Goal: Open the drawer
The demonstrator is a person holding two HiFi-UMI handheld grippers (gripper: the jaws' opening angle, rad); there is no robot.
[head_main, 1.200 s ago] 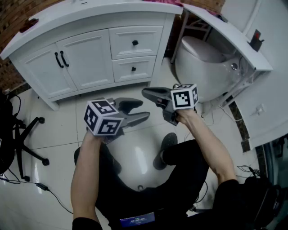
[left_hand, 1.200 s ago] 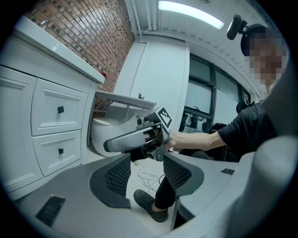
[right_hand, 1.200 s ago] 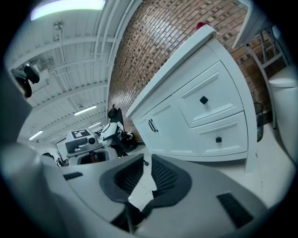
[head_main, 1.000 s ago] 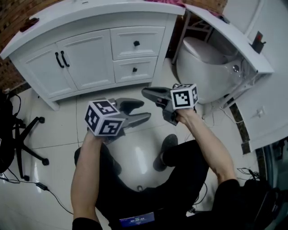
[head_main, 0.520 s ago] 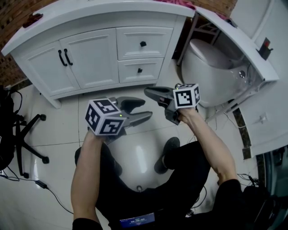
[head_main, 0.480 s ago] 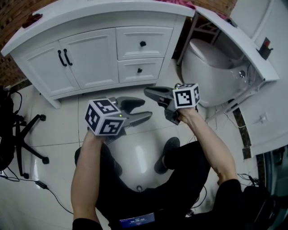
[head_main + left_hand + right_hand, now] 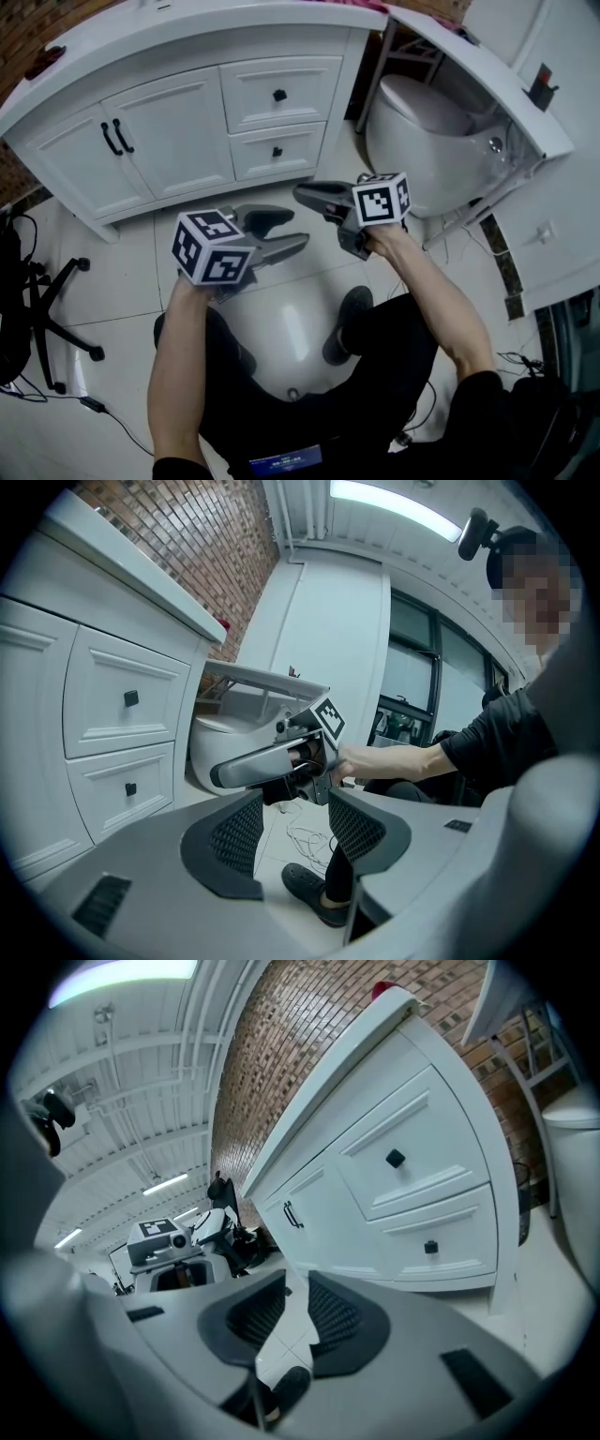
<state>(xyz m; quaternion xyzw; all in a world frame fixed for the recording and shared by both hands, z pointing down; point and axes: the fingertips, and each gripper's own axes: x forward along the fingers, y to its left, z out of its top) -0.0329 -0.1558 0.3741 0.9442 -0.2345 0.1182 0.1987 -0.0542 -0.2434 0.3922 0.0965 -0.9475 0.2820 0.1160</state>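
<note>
A white vanity cabinet (image 7: 169, 131) fills the upper left of the head view, and a toilet (image 7: 422, 122) sits at the upper right. The upper drawer (image 7: 253, 94) and lower drawer (image 7: 248, 155) are shut at upper centre. At frame centre, apart from both drawers, the left claw (image 7: 298, 230) gapes empty. The right claw (image 7: 302, 194) has just been opening to a narrow gap, with nothing between its jaws.
</note>
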